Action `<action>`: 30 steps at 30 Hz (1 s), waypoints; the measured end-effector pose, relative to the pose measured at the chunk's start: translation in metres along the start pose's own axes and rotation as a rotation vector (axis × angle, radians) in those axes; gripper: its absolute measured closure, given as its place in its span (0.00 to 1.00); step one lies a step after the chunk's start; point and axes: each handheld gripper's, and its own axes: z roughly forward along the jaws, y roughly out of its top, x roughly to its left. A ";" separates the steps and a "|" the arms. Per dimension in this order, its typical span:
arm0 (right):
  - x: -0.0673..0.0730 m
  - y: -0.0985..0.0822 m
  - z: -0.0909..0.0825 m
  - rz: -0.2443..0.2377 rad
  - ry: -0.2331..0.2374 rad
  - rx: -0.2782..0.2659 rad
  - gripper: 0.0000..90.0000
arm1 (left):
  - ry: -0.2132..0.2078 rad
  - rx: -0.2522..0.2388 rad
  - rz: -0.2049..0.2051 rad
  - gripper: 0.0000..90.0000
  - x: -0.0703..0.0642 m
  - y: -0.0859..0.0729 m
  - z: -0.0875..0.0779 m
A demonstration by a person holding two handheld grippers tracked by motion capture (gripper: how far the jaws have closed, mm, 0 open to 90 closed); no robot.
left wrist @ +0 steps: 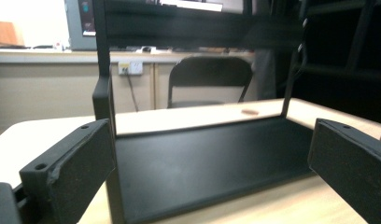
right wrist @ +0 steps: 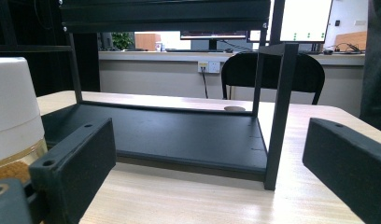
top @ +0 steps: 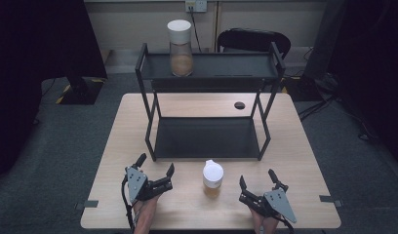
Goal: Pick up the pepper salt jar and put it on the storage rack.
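Observation:
A black two-level shelf rack (top: 208, 138) stands in the middle of the wooden table (top: 294, 146). One glass jar with a white lid (top: 180, 48) rests on the rack's top shelf at the left. A second white-lidded jar (top: 212, 179) holding amber contents stands on the table in front of the rack, between the two grippers. My left gripper (top: 156, 165) lies open to the jar's left, facing the rack's lower shelf (left wrist: 202, 163). My right gripper (top: 258, 179) lies open to the jar's right; the jar (right wrist: 13, 116) shows at its view's left edge.
A black folding chair (top: 253, 41) stands behind the table's far side. A round cable hole (top: 239, 105) sits in the tabletop behind the rack. Dark stands and cables flank the table on grey carpet.

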 end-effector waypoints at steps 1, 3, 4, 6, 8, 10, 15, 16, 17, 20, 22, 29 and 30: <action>0.000 0.000 0.000 0.000 0.000 0.000 0.02 | -0.003 0.001 -0.003 0.00 0.000 -0.003 0.000; 0.000 0.000 0.000 0.000 0.000 0.000 0.02 | 0.007 0.013 0.007 0.00 -0.002 -0.006 -0.001; 0.000 0.000 0.000 0.000 0.000 0.000 0.02 | 0.005 0.008 0.007 0.00 -0.002 -0.010 -0.002; 0.000 0.000 0.000 0.000 0.000 0.000 0.02 | 0.001 0.017 0.015 0.00 -0.003 -0.012 -0.003; 0.000 0.000 0.000 0.000 0.000 0.000 0.02 | -0.001 0.018 0.024 0.00 -0.003 -0.016 -0.004; 0.000 0.000 0.000 0.000 0.000 0.000 0.02 | -0.001 0.022 0.026 0.00 -0.004 -0.018 -0.004; 0.000 0.000 0.000 -0.001 -0.001 0.000 0.02 | 0.000 0.031 0.039 0.00 -0.006 -0.026 -0.005; 0.000 0.000 0.000 -0.001 -0.001 0.000 0.02 | 0.001 0.034 0.035 0.00 -0.006 -0.027 -0.006; 0.000 0.000 0.000 -0.001 -0.001 0.000 0.02 | 0.002 0.031 0.039 0.00 -0.006 -0.027 -0.006; 0.000 0.000 0.000 0.000 0.000 0.001 0.02 | 0.008 0.027 0.054 0.00 -0.007 -0.028 -0.006; 0.000 0.000 0.000 -0.001 -0.001 0.000 0.02 | 0.013 0.026 0.048 0.00 -0.008 -0.028 -0.006; 0.000 0.000 0.000 0.003 -0.003 0.000 0.02 | 0.035 0.030 0.033 0.00 -0.010 -0.027 -0.005; 0.000 0.000 0.000 0.006 -0.001 0.001 0.02 | 0.035 0.029 0.040 0.00 -0.011 -0.028 -0.005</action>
